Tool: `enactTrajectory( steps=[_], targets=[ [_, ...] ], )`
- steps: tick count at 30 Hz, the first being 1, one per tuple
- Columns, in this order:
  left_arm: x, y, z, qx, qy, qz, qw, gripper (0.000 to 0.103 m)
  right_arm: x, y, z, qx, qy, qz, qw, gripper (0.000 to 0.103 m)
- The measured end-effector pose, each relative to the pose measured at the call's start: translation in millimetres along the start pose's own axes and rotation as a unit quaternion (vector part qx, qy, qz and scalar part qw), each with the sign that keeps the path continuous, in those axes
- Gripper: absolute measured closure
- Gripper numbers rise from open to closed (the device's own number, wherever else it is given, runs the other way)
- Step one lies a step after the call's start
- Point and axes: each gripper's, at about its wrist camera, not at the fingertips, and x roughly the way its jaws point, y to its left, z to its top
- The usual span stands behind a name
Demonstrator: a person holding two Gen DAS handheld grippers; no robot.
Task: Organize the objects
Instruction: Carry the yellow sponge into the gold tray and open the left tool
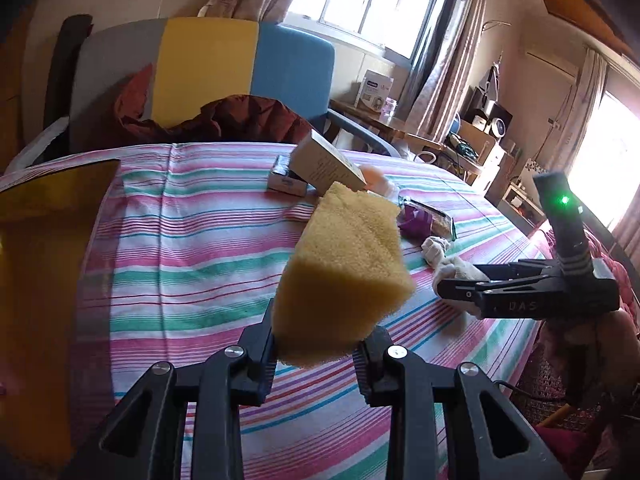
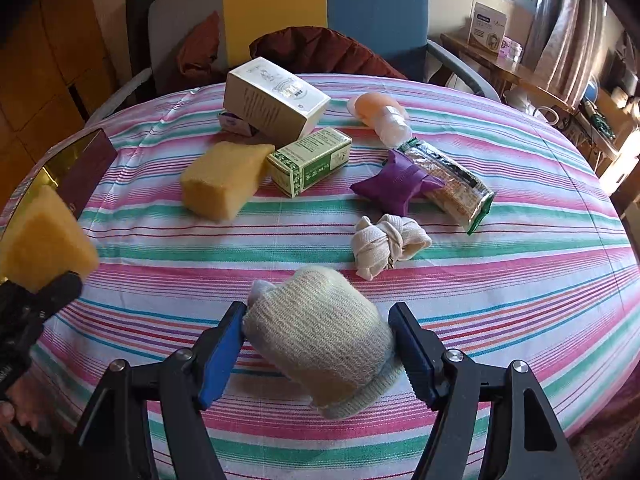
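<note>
My left gripper [image 1: 316, 350] is shut on a yellow sponge [image 1: 344, 276] and holds it above the striped tablecloth [image 1: 192, 240]; the same sponge shows at the left edge of the right wrist view [image 2: 44, 236]. My right gripper [image 2: 320, 332] is shut on a rolled cream knit sock [image 2: 320, 336], held just above the cloth; it also shows in the left wrist view [image 1: 460, 286]. A second yellow sponge [image 2: 222, 178] lies on the table. A gold-lined maroon box [image 2: 80, 160] stands open at the left edge, also in the left wrist view [image 1: 44, 248].
On the table lie a cream carton [image 2: 276, 100], a green box [image 2: 310, 160], a purple pouch [image 2: 396, 184], a cracker pack [image 2: 456, 188], a knotted white cloth [image 2: 386, 244] and a peach bottle [image 2: 384, 116]. A multicoloured chair [image 2: 320, 8] stands behind.
</note>
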Motion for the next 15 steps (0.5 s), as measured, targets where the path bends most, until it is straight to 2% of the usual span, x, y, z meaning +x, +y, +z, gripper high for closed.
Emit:
enactTrajectory(
  steps=[8, 15],
  targets=[
    [-40.7, 69.1, 7.9, -0.103, -0.014, 0.044, 0.9936, 0.071, -0.2, 5.3, -0.8, -0.006, -0.004, 0.01, 1.0, 0.03],
    [-60.9, 135.1, 5.2, -0.181, -0.005, 0.103, 0.9781, 0.071, -10.0, 16.1, 0.9, -0.02, -0.036, 0.023, 0.999, 0.03]
  ],
)
